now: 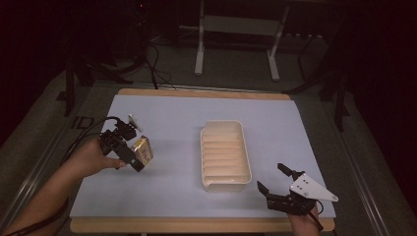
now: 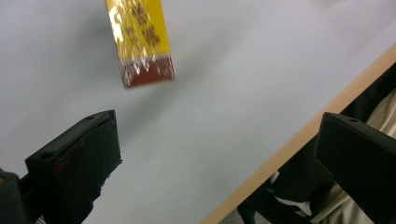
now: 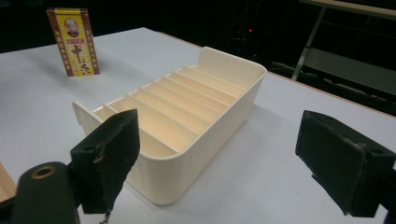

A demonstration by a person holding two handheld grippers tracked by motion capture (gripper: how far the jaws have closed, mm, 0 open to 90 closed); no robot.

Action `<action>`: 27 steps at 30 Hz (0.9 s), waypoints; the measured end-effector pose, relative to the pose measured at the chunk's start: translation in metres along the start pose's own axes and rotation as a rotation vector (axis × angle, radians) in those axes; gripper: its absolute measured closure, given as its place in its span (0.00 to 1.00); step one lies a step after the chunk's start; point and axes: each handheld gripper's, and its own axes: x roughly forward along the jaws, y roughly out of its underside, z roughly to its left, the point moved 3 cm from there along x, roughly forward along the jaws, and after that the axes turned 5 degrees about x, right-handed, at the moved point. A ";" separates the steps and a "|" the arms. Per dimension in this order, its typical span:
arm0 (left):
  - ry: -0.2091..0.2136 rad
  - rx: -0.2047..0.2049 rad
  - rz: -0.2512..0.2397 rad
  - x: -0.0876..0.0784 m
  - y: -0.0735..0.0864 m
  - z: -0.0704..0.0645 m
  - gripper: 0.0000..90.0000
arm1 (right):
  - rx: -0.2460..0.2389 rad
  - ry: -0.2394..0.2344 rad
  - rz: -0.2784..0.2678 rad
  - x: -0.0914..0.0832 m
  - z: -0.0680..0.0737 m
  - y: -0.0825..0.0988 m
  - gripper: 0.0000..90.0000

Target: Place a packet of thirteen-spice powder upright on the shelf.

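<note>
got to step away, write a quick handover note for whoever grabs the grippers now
Left gripper: open, empty, right beside the yellow box, jaws not around it.
Right gripper: open, empty, near the tray, at its near right corner.
Box stands upright on the mat, left of the tray and apart from it.
Tray slots look empty.
Done: nothing placed.
Left: probably grasp the box and slot it into the tray.

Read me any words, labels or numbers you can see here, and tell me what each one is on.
"十三": large red characters on the front of the yellow box, under a small portrait; the third character is unclear.
Fine print on the box's edges: too small to read.
Cream tray: no text.
</note>
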 end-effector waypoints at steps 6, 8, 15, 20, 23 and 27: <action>-0.035 0.001 0.015 0.002 -0.012 0.010 0.02 | -0.007 0.000 0.003 0.000 0.001 0.000 0.15; -0.045 -0.004 0.000 0.000 -0.018 0.015 0.06 | -0.006 0.000 0.008 0.000 0.001 0.000 0.15; -0.059 -0.017 0.005 0.001 -0.034 0.027 0.16 | -0.008 -0.005 0.012 0.001 0.001 0.001 0.15; -0.071 -0.043 0.028 0.009 -0.041 0.033 0.25 | -0.008 -0.013 0.013 0.001 0.002 0.001 0.15; -0.070 -0.045 0.032 0.011 -0.043 0.034 0.29 | -0.007 -0.014 0.016 0.001 0.002 0.001 0.15; -0.053 -0.050 0.038 0.018 -0.046 0.037 0.39 | -0.010 -0.020 0.024 0.003 0.002 0.002 0.15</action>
